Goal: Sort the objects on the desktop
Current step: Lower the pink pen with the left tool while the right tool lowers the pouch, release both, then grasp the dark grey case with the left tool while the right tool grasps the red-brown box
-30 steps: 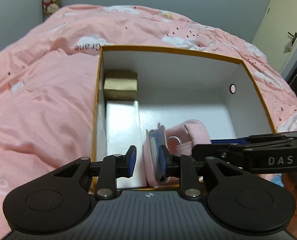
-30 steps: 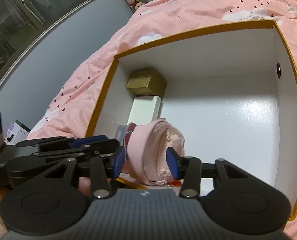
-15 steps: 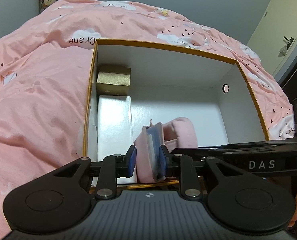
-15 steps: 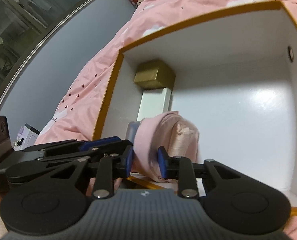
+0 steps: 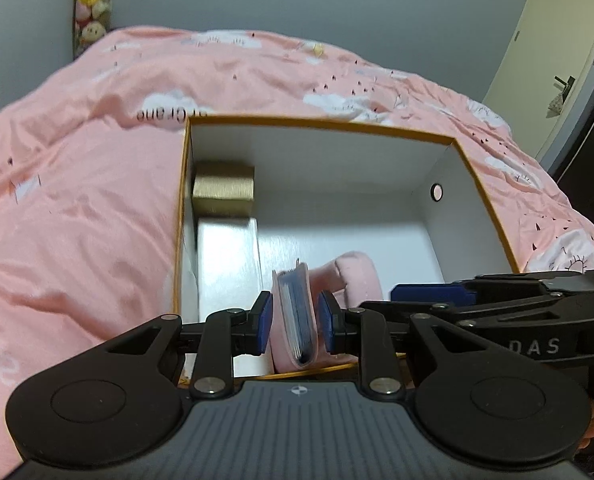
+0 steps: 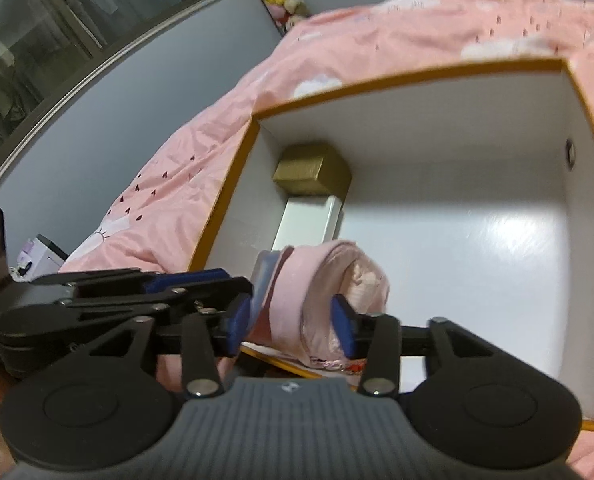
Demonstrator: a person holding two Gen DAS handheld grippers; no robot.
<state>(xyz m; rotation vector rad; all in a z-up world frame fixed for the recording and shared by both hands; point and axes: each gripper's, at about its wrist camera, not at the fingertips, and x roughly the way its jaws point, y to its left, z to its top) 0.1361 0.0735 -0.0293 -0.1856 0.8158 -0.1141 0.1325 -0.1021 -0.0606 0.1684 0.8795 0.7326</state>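
A soft pink pouch (image 5: 297,312) with a blue lining stands on edge at the near side of a white box with an orange rim (image 5: 321,123). My left gripper (image 5: 295,328) is shut on the pouch's blue-lined end, both pads against it. My right gripper (image 6: 291,324) straddles the pouch's rolled pink end (image 6: 317,280); its jaws are opening, and the left pad stands slightly off the fabric. One right finger (image 5: 429,292) reaches in from the right in the left wrist view.
A small gold box (image 5: 223,192) sits in the box's far left corner, with a long white box (image 5: 227,264) in front of it along the left wall. The box rests on a pink bed cover (image 5: 77,220). Plush toys (image 5: 91,20) hang on the far wall.
The left gripper shifted so the pouch's end sits between its pads. The right jaws squeezed the pink roll, then spread wide again.
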